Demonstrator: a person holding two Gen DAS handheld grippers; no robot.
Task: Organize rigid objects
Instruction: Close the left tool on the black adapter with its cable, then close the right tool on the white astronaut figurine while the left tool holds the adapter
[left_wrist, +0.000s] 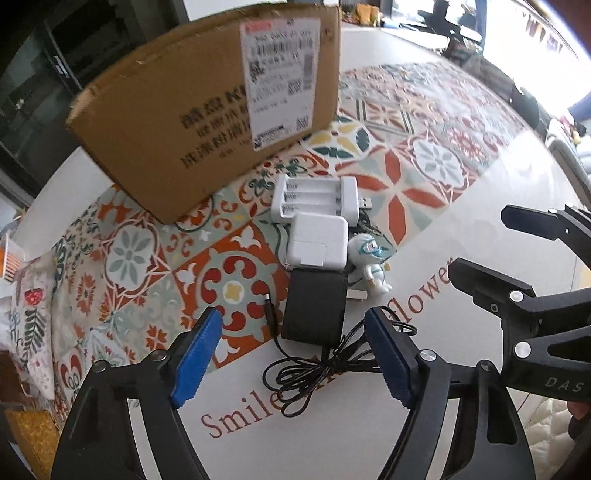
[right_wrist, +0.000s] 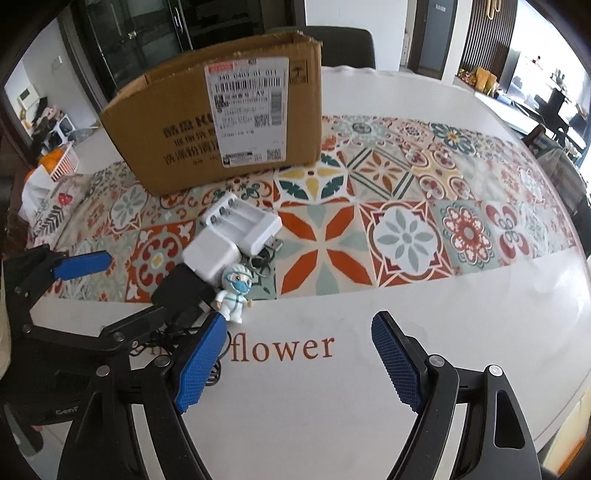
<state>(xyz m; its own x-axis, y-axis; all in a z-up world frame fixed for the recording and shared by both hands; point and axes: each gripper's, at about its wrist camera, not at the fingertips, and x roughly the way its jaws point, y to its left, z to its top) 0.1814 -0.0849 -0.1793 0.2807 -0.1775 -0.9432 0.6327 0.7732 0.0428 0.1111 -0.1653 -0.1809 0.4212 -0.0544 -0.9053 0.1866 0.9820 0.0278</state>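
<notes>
While the right gripper hangs open over bare table, the left gripper, open and empty, straddles the black power adapter, whose long axis runs straight ahead toward the cardboard box.

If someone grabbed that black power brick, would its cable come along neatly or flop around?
Probably flop. The black power brick looks like a rigid block that should lift squarely, but its thin cable lies in loose tangled loops on the table, so it would likely dangle, trail, and perhaps snag the small figurine nearby.
</notes>
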